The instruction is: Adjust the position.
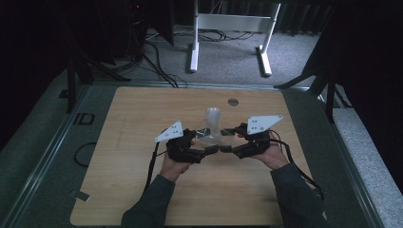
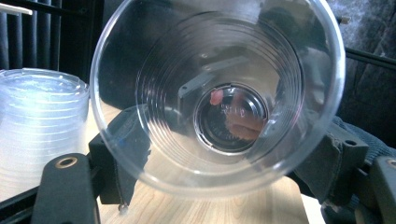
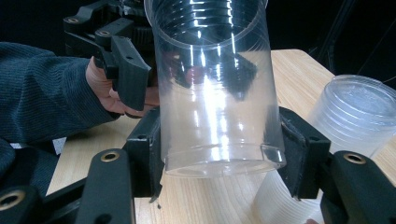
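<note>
- Clear ribbed plastic cup [image 3: 217,88], thin-walled, lying on its side in the air between the two tools, above the pale wooden table [image 1: 142,190]; glare streaks run along its wall.
- Right gripper [image 3: 219,154]: black padded jaws pressed on both sides of the cup, near its base, pinching it.
- Left gripper [image 2: 224,168]: its camera looks straight into the cup's open mouth, concentric rings narrowing to a round base; jaw pads sit against the rim at either side, gripping it.
- High view: both hands meet at mid-table, left gripper [image 1: 209,142] and right gripper [image 1: 227,140] facing each other with the cup [image 1: 209,137] between.
- Just behind: upright stack of clear plastic cups [image 1: 213,118], standing on the table, close to the held cup.
</note>
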